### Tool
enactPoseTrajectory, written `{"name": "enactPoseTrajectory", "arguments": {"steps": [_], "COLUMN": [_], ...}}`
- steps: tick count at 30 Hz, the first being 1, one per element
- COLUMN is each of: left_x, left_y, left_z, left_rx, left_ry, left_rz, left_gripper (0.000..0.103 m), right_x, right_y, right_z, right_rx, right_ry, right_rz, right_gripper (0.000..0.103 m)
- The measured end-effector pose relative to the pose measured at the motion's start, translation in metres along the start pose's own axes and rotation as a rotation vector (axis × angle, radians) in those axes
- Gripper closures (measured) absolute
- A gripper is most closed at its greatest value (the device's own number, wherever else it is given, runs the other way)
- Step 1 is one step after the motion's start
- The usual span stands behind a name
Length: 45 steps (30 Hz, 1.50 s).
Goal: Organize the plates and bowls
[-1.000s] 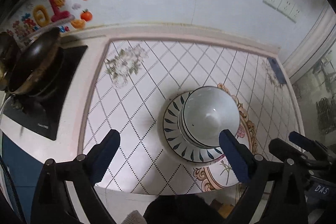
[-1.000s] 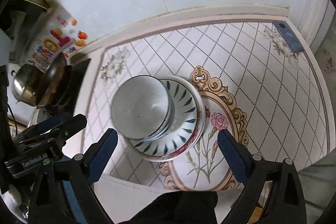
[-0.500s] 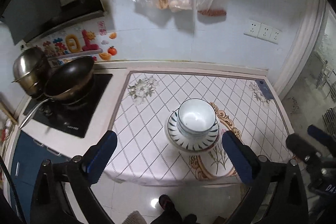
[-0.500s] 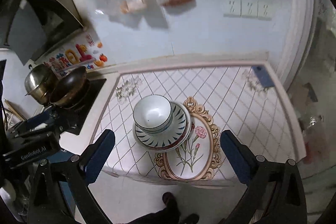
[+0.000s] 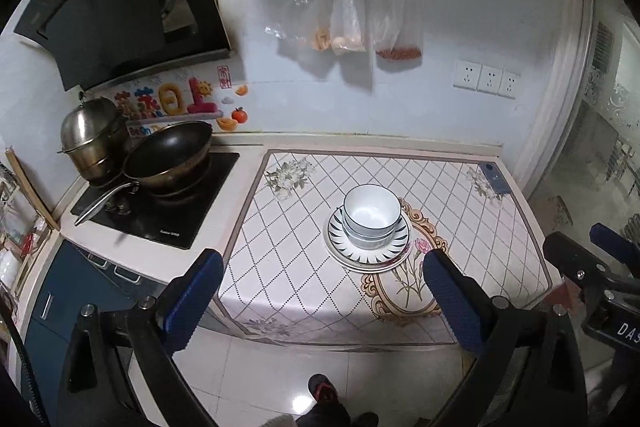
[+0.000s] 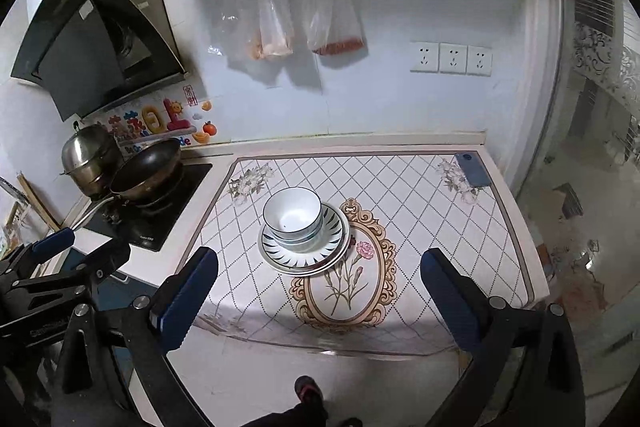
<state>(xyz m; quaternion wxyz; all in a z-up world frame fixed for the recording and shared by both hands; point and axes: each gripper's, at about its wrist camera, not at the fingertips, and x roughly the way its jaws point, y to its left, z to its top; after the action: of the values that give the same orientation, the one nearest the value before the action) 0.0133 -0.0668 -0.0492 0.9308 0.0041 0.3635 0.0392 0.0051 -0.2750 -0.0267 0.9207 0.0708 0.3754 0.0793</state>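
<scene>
White bowls with blue rims (image 5: pixel 372 215) sit nested on stacked plates with a dark leaf-pattern rim (image 5: pixel 340 247) in the middle of the tiled-pattern tablecloth; they also show in the right wrist view as bowls (image 6: pixel 292 215) on plates (image 6: pixel 332 247). My left gripper (image 5: pixel 320 303) is open and empty, held high and well back from the table's front edge. My right gripper (image 6: pixel 318 299) is open and empty, also far back and above. Each gripper shows at the edge of the other's view.
A black wok (image 5: pixel 168 155) and a steel pot (image 5: pixel 90 135) stand on the cooktop (image 5: pixel 168 223) at the left. A blue phone (image 6: pixel 472 169) lies at the table's far right corner. Plastic bags (image 5: pixel 352 11) hang on the wall. The floor (image 5: pixel 360 379) lies below.
Both grippers have pulled far back and up from the stacked bowls and plates, which now look small and distant. The stack has not moved.
</scene>
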Motion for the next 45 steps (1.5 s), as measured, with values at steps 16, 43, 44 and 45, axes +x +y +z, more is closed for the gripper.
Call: {"name": "enactPoseTrajectory", "arguments": {"steps": [16,43,44,45], "left_x": [-0.024,-0.04,-0.041,-0.041], "left_y": [0.013,0.04,0.04,0.04], "left_z": [-0.004,-0.004,-0.004,-0.004], "left_rx": [0.006,0.026,0.027,0.029], "left_ry": [-0.014,-0.032,-0.033,-0.034], "left_rz": [-0.013,-0.034,-0.035,-0.036], "left_gripper": [0.001,0.001,0.001,0.001], "right_x": [-0.045,-0.061,-0.061,-0.062], "right_y": [0.014,0.044,0.045,0.045], "right_z": [-0.003,-0.008,-0.009,-0.01], "right_rx": [-0.02,-0.023,-0.024,-0.025], "right_ry": [-0.052,-0.09,-0.088,-0.086], "right_rz": [-0.032,-0.075,-0.077,-0.078], "right_gripper": [0.0,0.0,0.0,0.0]}}
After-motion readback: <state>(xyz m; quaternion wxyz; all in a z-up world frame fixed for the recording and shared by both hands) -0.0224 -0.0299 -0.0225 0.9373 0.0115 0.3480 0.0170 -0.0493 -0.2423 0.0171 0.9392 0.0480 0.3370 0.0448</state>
